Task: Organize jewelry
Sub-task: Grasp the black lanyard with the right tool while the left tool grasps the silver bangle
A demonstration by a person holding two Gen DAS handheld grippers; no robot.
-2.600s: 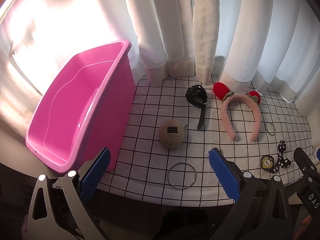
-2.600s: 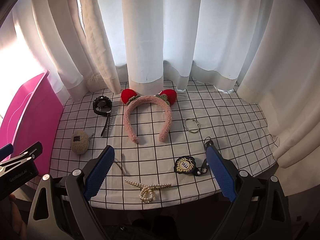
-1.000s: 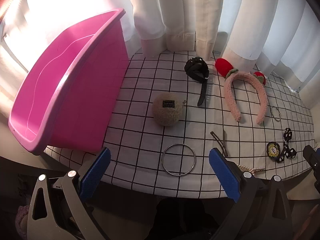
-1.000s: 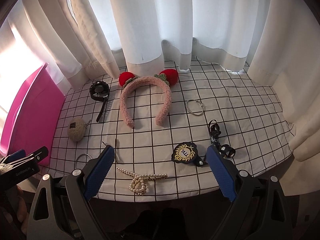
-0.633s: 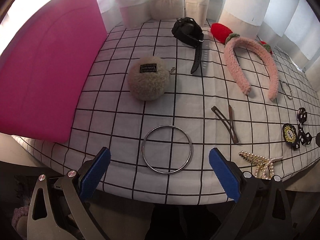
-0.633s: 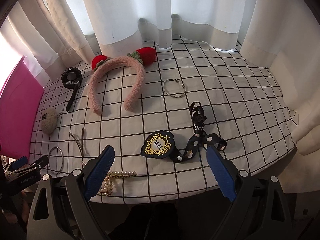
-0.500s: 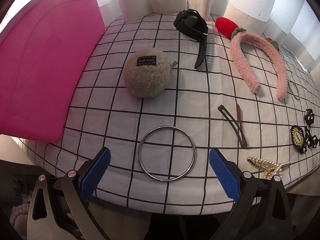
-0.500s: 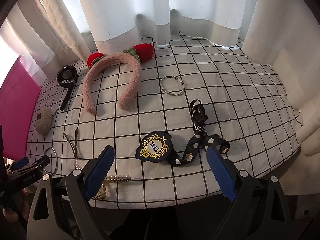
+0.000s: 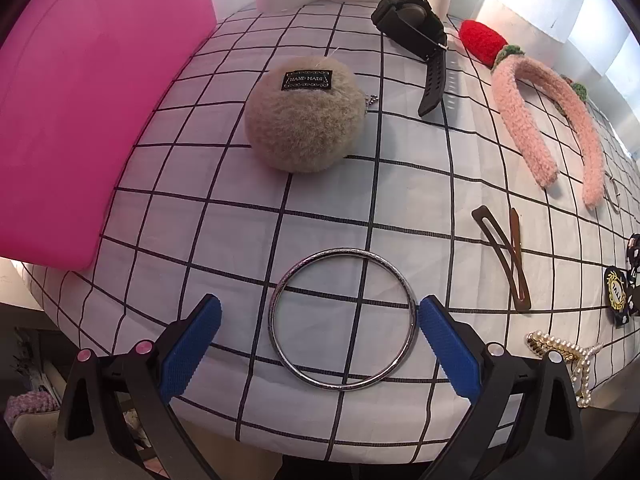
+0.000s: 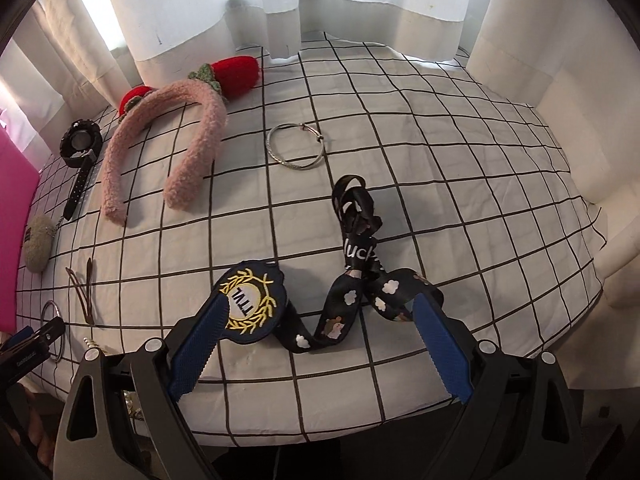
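Note:
My left gripper (image 9: 320,320) is open, its blue fingers on either side of a silver bangle (image 9: 342,319) lying flat near the table's front edge. My right gripper (image 10: 316,314) is open around a black lanyard (image 10: 354,256) with a round embroidered badge (image 10: 250,302). A beige pom-pom (image 9: 306,114), a black watch (image 9: 416,32), a pink plush headband (image 9: 540,120), brown hair clips (image 9: 502,256) and a pearl clip (image 9: 568,356) lie on the checked cloth. The pink bin (image 9: 80,92) stands at the left.
A thin silver bracelet (image 10: 296,146) lies mid-table in the right wrist view. White curtains (image 10: 280,8) hang behind the table. The left gripper (image 10: 28,350) shows at the right wrist view's lower left edge, over the bangle (image 10: 54,330).
Both grippers have moved down and forward toward the table. The left one now straddles the silver bangle; the right one now straddles the lanyard and badge.

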